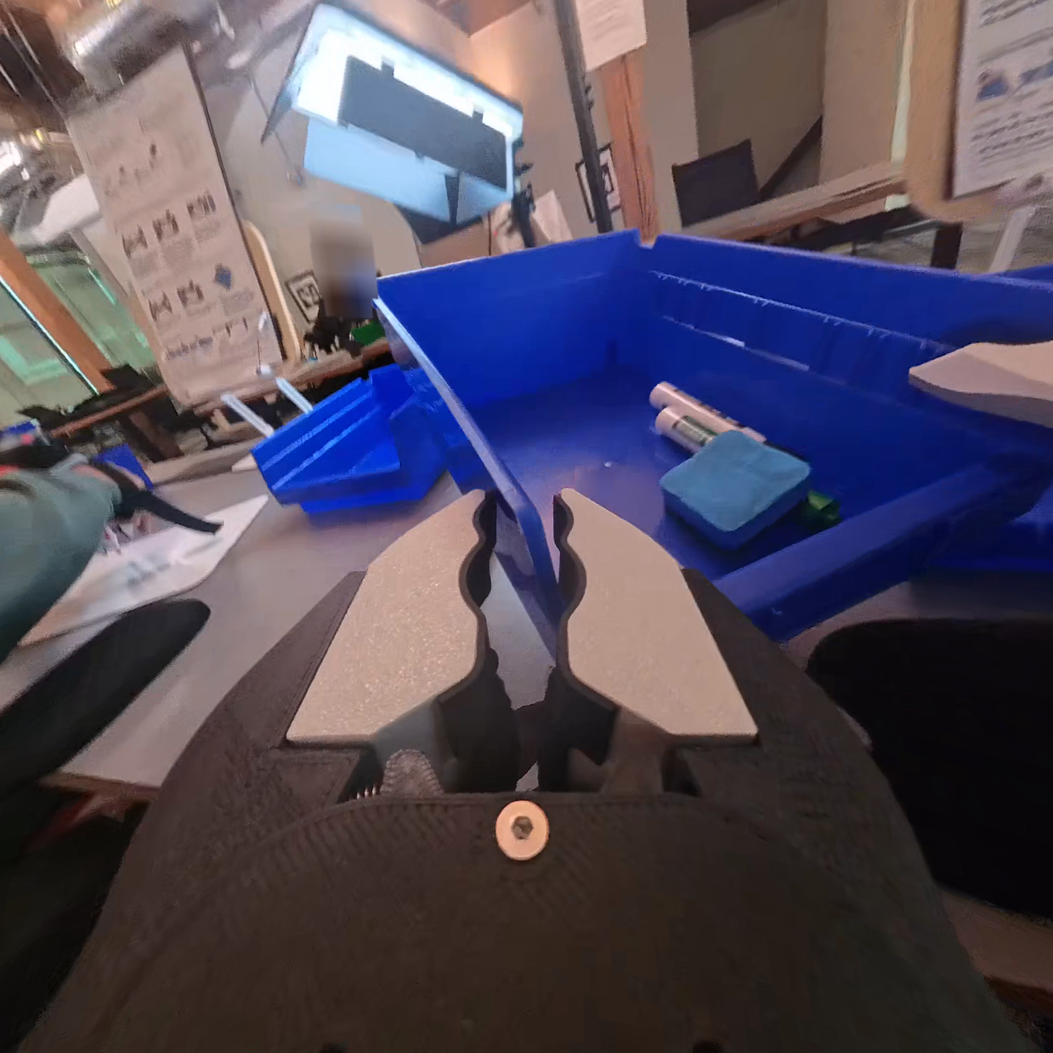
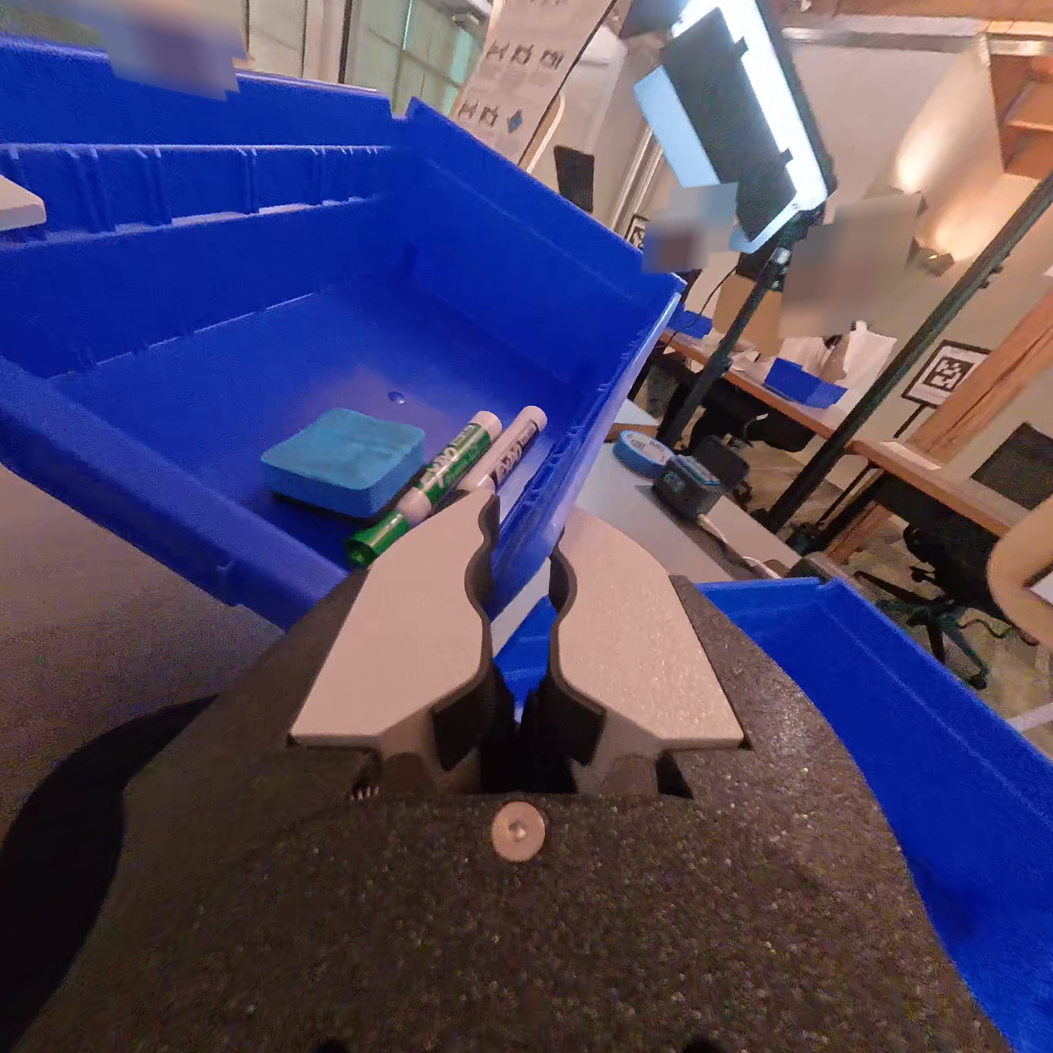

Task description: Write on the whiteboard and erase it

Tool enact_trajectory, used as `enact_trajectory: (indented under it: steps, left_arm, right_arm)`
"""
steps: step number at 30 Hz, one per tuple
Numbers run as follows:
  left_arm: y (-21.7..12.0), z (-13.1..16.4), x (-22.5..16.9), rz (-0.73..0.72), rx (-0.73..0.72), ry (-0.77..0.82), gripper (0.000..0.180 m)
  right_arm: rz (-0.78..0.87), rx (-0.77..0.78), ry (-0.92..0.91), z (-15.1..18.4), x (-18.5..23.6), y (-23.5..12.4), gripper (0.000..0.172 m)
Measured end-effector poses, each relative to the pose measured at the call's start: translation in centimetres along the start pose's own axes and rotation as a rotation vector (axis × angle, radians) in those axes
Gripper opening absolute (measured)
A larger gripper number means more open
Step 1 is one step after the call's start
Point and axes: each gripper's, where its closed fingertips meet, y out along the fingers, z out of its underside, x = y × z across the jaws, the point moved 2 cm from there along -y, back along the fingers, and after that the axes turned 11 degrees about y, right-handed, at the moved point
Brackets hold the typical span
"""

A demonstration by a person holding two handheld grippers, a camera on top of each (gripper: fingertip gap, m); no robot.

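Right wrist view: light-blue rounded eraser (image 2: 345, 458) beside green-capped marker (image 2: 433, 490) in blue bin (image 2: 171, 319)

bin (image 2: 239, 319): solid royal blue
eraser (image 2: 345, 456): light blue top, dark underside
marker 1 (image 2: 450, 473): white barrel, green band, green cap
marker 2 (image 2: 515, 447): white barrel, dark band, probably black
tape roll (image 2: 641, 453): blue
gripper fingers (image 1: 410, 598): grey, black pads
table (image 1: 273, 564): plain grey

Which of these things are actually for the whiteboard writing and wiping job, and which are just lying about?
For the job:
- blue eraser
- green marker
- second marker
- blue bin holding them, its side walls gripped by the left gripper and right gripper

Lying about:
- blue tape roll
- small black box
- light panel
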Motion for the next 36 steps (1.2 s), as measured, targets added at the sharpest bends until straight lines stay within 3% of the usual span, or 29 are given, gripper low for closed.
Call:
enact_trajectory:
  steps: [7,12,19,22,24,27,30,33,36]
  left_arm:
    - [3.0,6.8,-0.5,0.041,0.124,-0.024,0.015]
    - [5.4,8.1,-0.9,0.047,0.12,-0.01,0.013]
    - [6.7,8.6,-1.0,0.076,0.1,-0.034,0.012]
    - [7.7,10.6,-1.4,0.093,0.182,-0.087,0.011]
    - [7.7,10.2,-1.4,0.068,0.131,-0.092,0.016]
    - [6.5,8.3,-0.7,-0.003,0.024,-0.111,0.046]
    - [4.1,5.9,0.1,-0.091,-0.067,-0.149,0.061]
    - [1.8,2.7,-1.1,-0.086,-0.195,-0.239,0.067]
    - [1.4,-0.9,-4.6,0.039,-0.281,-0.279,0.067]
  right_arm:
    - [-0.007,0.165,-0.046,5.2,2.1,2.8,0.017]
    - [-0.004,0.282,-0.05,7.4,1.4,3.9,0.022]
    - [-0.091,0.321,-0.007,8.0,1.2,3.8,0.038]
    - [-0.161,0.326,0.007,7.9,2.1,2.9,0.057]
    - [-0.213,0.277,0.055,6.5,2.4,1.3,0.067]
    - [-0.238,0.094,0.151,2.5,0.8,-3.3,0.066]
    - [-0.04,-0.041,0.194,0.4,-4.8,-8.9,0.07]
    - [0.284,-0.046,0.179,2.1,-12.0,-14.2,0.088]
    - [0.371,0.11,0.282,6.5,-14.5,-16.2,0.111]
